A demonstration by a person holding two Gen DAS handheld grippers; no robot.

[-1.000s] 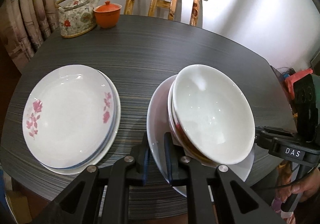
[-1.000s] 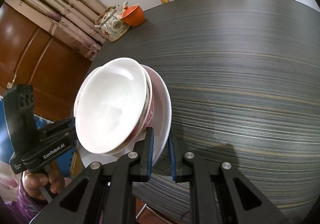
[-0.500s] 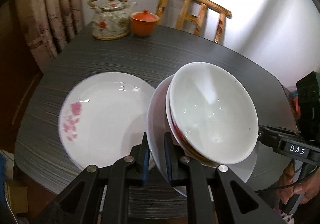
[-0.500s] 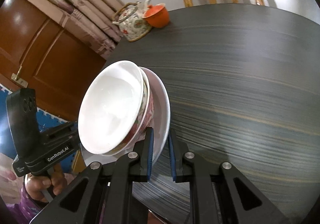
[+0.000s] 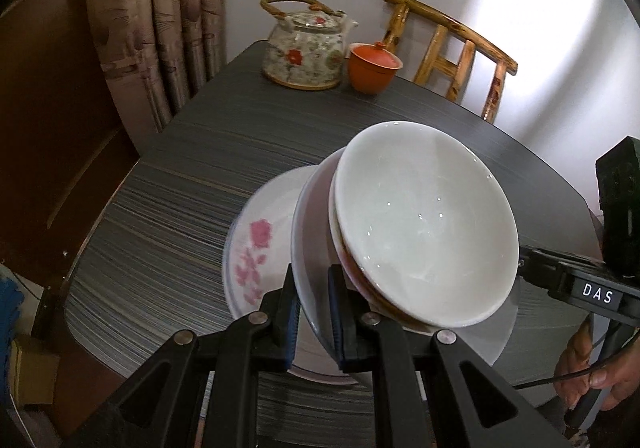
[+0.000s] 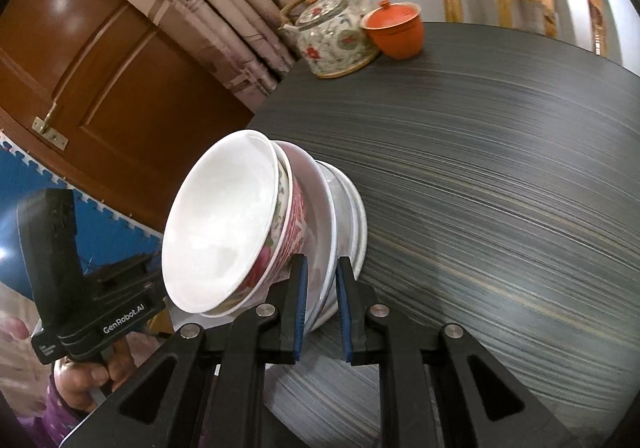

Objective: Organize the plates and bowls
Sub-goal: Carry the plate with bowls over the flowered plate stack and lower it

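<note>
A white plate (image 5: 310, 232) carries two nested bowls: a plain white bowl (image 5: 420, 224) sits inside a red-patterned bowl (image 6: 294, 224). My left gripper (image 5: 314, 288) is shut on the plate's near rim. On the opposite rim of the same plate (image 6: 318, 208), my right gripper (image 6: 322, 288) is also shut. The loaded plate hangs tilted over a stack of pink-flowered plates (image 5: 256, 248) that lies on the dark table (image 5: 240, 136). In the right wrist view the stack's rims (image 6: 358, 224) show just behind the held plate. Most of the stack is covered.
A flowered teapot (image 5: 306, 48) and an orange lidded cup (image 5: 374, 66) stand at the table's far corner. A wooden chair (image 5: 452, 56) is behind the table. Curtains (image 5: 160, 20) and a brown door (image 6: 92, 60) are to the left, beyond the table's edge.
Both grippers have carried the plate with the bowls leftward, from beside the flowered plates to above them. The stack is now largely hidden beneath it. Neither grip has changed.
</note>
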